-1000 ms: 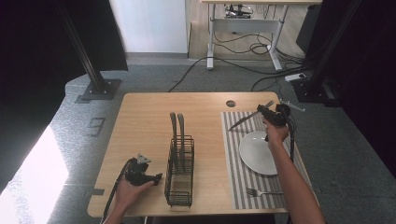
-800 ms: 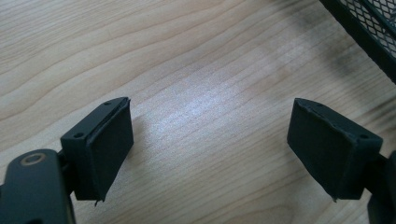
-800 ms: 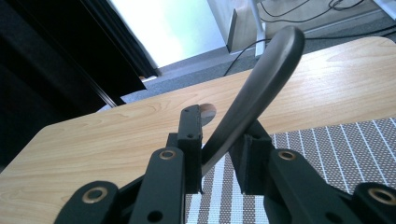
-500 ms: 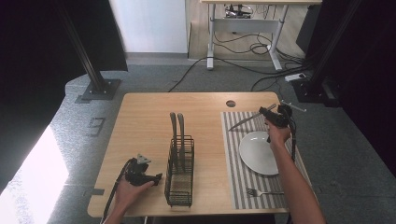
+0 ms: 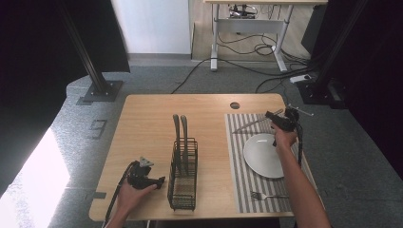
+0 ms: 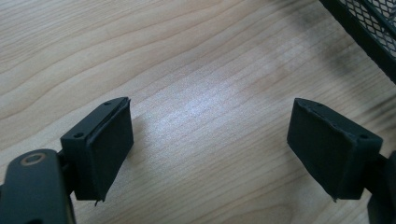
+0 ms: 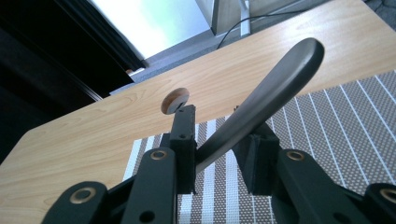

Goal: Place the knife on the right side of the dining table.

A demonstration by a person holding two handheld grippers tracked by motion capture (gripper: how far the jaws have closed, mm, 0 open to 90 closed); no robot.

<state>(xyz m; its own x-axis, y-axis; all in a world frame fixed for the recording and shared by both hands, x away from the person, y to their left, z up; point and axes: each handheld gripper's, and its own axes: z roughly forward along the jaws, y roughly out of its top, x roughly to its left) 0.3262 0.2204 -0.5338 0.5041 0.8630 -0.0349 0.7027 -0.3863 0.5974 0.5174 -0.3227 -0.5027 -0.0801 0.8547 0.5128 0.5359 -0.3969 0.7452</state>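
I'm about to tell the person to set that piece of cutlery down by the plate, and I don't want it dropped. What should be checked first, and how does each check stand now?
1. Right gripper shut on the utensil: ok, handle clamped between both fingers.
2. Kind of utensil: cannot tell, working end hidden behind the fingers.
3. Bare placemat beside the plate: ok on the plate's left.
4. Fork out of the way: ok, it lies at the mat's near edge.
5. Left gripper free: ok, open over bare table beside the wire caddy.
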